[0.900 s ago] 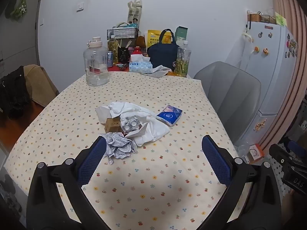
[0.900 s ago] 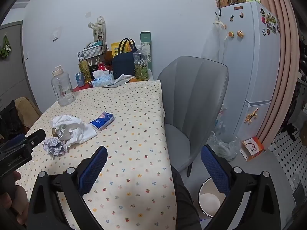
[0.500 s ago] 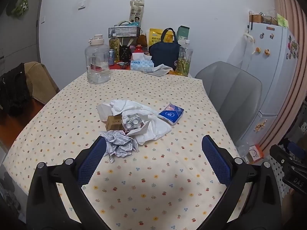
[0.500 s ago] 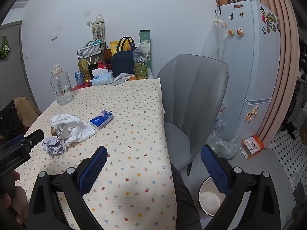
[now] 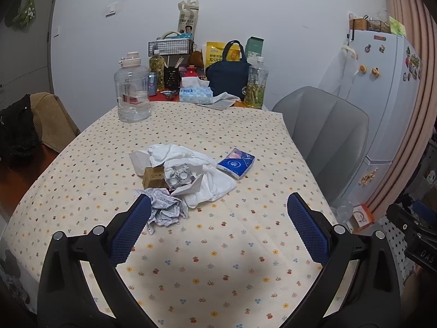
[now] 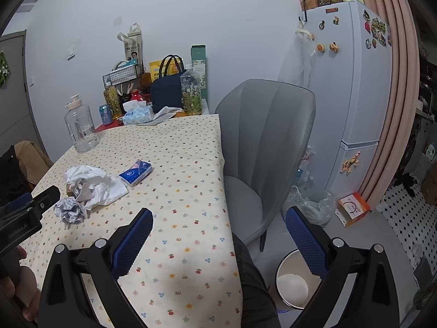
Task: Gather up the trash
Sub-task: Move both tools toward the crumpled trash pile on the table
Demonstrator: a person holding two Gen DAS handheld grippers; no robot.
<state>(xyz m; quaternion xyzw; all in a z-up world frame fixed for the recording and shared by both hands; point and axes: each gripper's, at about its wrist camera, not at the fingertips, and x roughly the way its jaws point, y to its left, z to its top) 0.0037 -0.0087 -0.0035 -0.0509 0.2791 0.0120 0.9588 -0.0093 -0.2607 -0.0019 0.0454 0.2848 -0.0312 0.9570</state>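
Observation:
A heap of trash lies mid-table: a crumpled printed paper ball, white tissue, a small brown box and a silver blister pack. A blue tissue packet rests just right of the heap. My left gripper hovers open over the tablecloth, short of the heap, its left finger beside the paper ball. My right gripper stands open at the table's right edge, empty. The paper ball, the tissue and the packet lie to its left. A white bin stands on the floor below.
A grey chair sits at the table's right side, a fridge behind it. A big clear jug, a tissue box, a navy bag and bottles crowd the far end. Plastic bags and an orange box lie on the floor.
Both views have shifted slightly, the trash heap sitting a touch further right between the left fingers. Both grippers stay open and empty.

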